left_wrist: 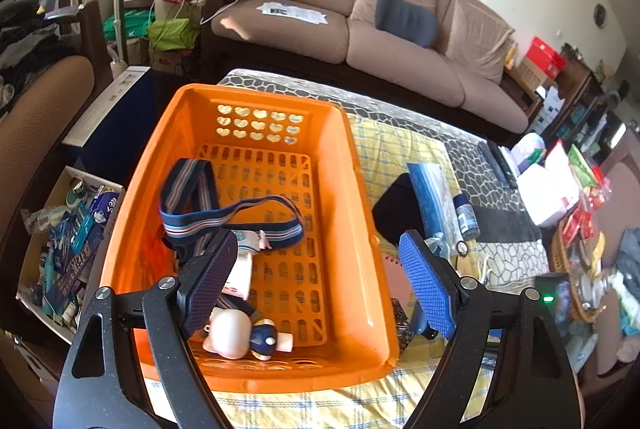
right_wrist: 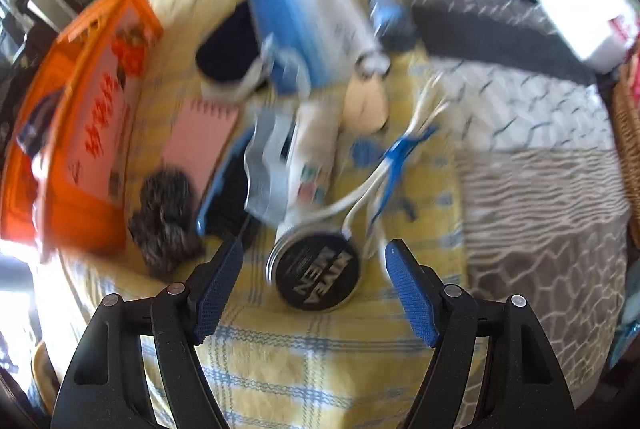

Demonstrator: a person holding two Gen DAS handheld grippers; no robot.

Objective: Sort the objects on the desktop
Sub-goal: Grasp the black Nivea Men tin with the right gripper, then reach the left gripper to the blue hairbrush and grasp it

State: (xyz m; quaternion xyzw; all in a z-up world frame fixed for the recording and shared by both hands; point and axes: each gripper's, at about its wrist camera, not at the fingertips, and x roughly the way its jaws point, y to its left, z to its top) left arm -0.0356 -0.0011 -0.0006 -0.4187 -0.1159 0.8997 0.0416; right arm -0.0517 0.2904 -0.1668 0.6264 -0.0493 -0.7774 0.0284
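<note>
Nivea tin (right_wrist: 314, 275), round, flat and dark-lidded with a bare metal rim, lies lid-up on the yellow checked cloth (right_wrist: 280, 369) near the front edge of the bench, right between the fingers of the right claw (right_wrist: 314, 287). That claw stands wide apart with nothing clamped, its blue ribbed pads either side of the tin and not touching it. I judge the tin stiff, light to moderate in weight and slick on its rim, so the pads should close across its width, low on the metal wall, not on the lid.

Behind it, blurred, lie a white tube (right_wrist: 310, 149), a bundle of white and blue toothbrushes (right_wrist: 384, 169), a furry dark grey lump (right_wrist: 164, 217) that looks soft, and a pink spiral notepad (right_wrist: 200, 137).

At the left edge of the cloth stands the orange basket (left_wrist: 362, 229), hard plastic with slotted floor and heart-shaped holes. Inside it lie a striped elastic strap (left_wrist: 224, 217), limp and woven, and a small glossy figurine (left_wrist: 236, 337). Over it hangs the left claw (left_wrist: 316, 289), jaws apart and empty.
</note>
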